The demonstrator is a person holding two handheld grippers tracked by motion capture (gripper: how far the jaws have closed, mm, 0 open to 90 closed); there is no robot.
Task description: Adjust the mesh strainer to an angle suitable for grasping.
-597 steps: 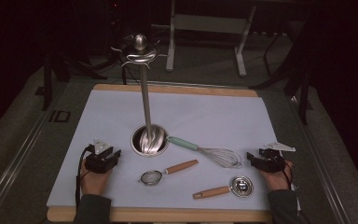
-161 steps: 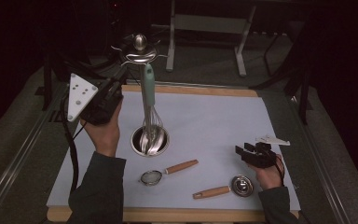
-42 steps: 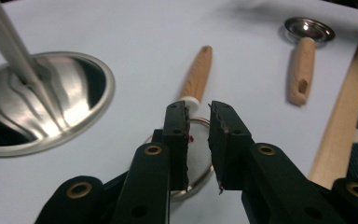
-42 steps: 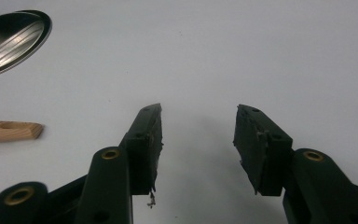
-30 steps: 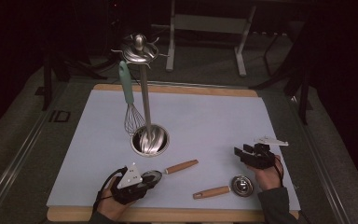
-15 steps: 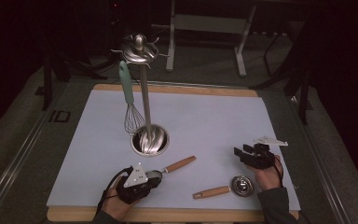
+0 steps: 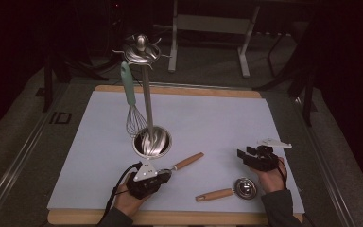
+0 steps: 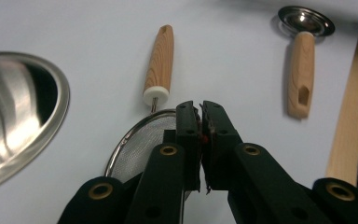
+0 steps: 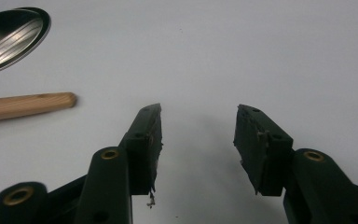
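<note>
Two utensils left on the near mat. Left gripper (image 8: 201, 109) has just been closing; jaws now pinched on the strainer (image 8: 142, 144) rim, near of the stand (image 7: 144, 99). Lift level, mind the wooden handle swinging. Right gripper (image 9: 198, 123) gapes, idle.

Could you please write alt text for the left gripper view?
The left claw, jaws nearly together, pinches the rim of a mesh strainer with a wooden handle on a white mat. A wooden-handled measuring cup lies beyond, a steel stand base at left.
</note>
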